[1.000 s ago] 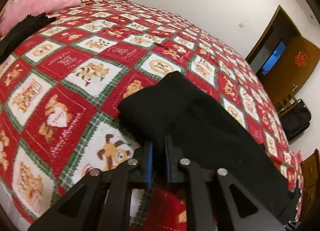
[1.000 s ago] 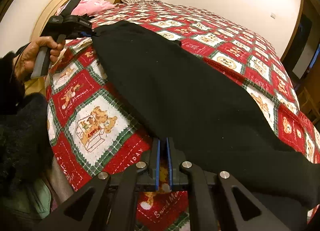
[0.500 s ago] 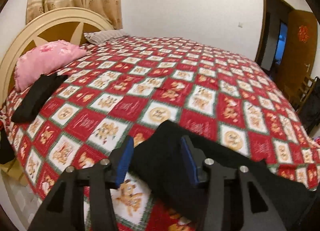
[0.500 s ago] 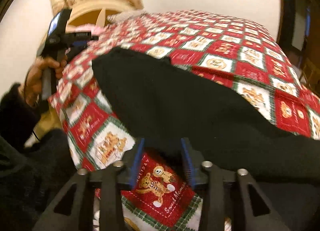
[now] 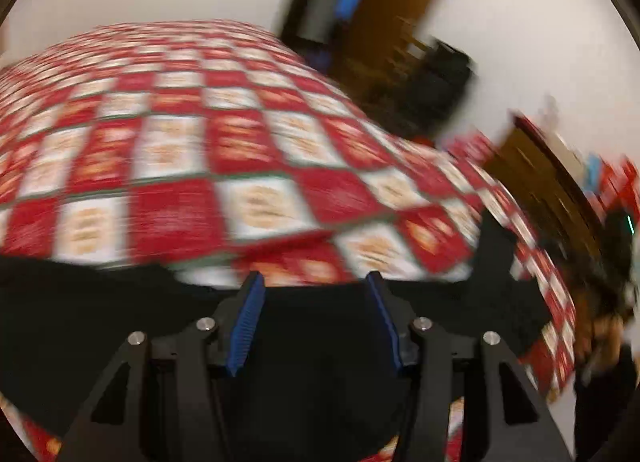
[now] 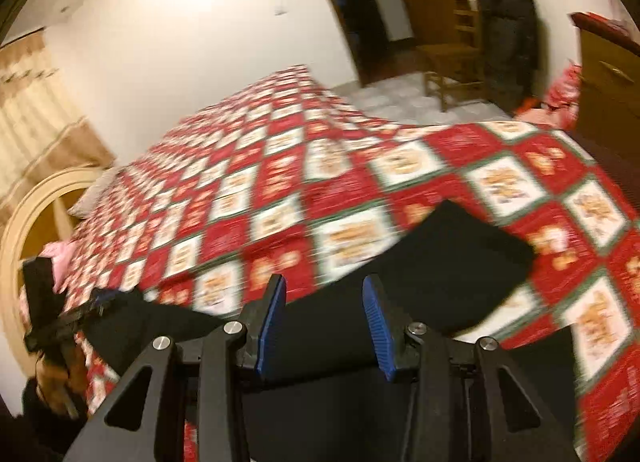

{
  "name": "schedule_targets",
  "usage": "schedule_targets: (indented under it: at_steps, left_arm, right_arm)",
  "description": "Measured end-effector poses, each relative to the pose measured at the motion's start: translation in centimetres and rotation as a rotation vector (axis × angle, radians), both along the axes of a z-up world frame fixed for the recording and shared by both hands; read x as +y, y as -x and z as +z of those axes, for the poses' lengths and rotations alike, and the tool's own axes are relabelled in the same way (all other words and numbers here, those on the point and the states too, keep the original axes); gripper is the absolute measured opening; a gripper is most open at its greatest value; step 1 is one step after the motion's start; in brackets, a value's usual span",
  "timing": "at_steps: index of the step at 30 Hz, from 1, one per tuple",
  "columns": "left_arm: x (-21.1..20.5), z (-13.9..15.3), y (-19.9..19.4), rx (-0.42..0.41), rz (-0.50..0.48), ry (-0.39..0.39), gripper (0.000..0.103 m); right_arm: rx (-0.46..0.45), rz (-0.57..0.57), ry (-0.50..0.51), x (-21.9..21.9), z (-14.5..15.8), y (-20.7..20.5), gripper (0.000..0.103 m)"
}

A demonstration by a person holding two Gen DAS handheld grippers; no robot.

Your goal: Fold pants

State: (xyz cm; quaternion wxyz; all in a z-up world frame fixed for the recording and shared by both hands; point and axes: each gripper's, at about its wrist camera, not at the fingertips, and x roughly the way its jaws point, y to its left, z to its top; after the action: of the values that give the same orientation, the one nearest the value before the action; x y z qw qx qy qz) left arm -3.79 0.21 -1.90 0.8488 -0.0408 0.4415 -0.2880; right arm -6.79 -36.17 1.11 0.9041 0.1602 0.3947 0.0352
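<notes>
Red-and-white patchwork bedspread (image 6: 360, 165) covers the bed in both views, with the black pants (image 6: 452, 262) lying flat along its near edge. Seen from the left wrist (heavily blurred), the left gripper (image 5: 316, 322) has its jaws opening above the dark cloth, nothing pinched between the blue pads. Only the right wrist view shows the headboard (image 6: 28, 213), curtain (image 6: 36, 113) and wooden chair (image 6: 456, 57); there the right gripper (image 6: 326, 326) stands spread, empty, over the pants.
</notes>
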Motion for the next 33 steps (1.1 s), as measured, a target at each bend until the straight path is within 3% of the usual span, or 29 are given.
schedule_targets:
  at_steps: [3, 8, 10, 14, 18, 22, 28, 29, 31, 33]
  left_arm:
    - [-5.6, -0.6, 1.1, 0.015, -0.144, -0.026, 0.055]
    - [-9.7, -2.3, 2.8, 0.096, -0.277, -0.028, 0.058]
    - [-10.5, -3.0, 3.3, 0.124, -0.299, -0.039, 0.058]
    - [-11.5, -3.8, 3.9, 0.163, -0.334, -0.041, 0.058]
    - [-12.3, -3.7, 4.2, 0.156, -0.359, -0.041, 0.066]
    - [-13.0, -4.2, 4.1, 0.169, -0.367, -0.050, 0.066]
    - [-13.8, -4.3, 4.0, 0.155, -0.363, -0.060, 0.066]
    - [-13.9, -4.3, 4.0, 0.158, -0.360, -0.057, 0.066]
    - [-13.9, -4.4, 4.0, 0.160, -0.357, -0.049, 0.065]
    - [-13.7, -4.4, 4.1, 0.160, -0.357, -0.039, 0.062]
  right_arm:
    - [0.044, -0.043, 0.036, -2.4, -0.2, -1.0, 0.042]
    - [0.081, -0.068, 0.047, -6.4, -1.1, -3.8, 0.042]
    - [0.107, -0.041, 0.020, -7.2, -1.7, -5.6, 0.042]
    - [0.153, -0.018, 0.128, -7.3, -2.9, -8.8, 0.042]
    - [0.208, -0.016, 0.123, -8.0, -5.0, -11.1, 0.042]
    - [0.258, 0.012, 0.147, -8.1, -6.8, -12.4, 0.042]
    - [0.248, 0.053, 0.210, -7.5, -7.5, -13.1, 0.041]
    - [0.248, 0.059, 0.223, -7.3, -7.5, -13.1, 0.038]
    - [0.247, 0.083, 0.300, -6.6, -7.6, -12.8, 0.013]
    - [0.245, 0.095, 0.304, -6.5, -7.4, -12.6, 0.005]
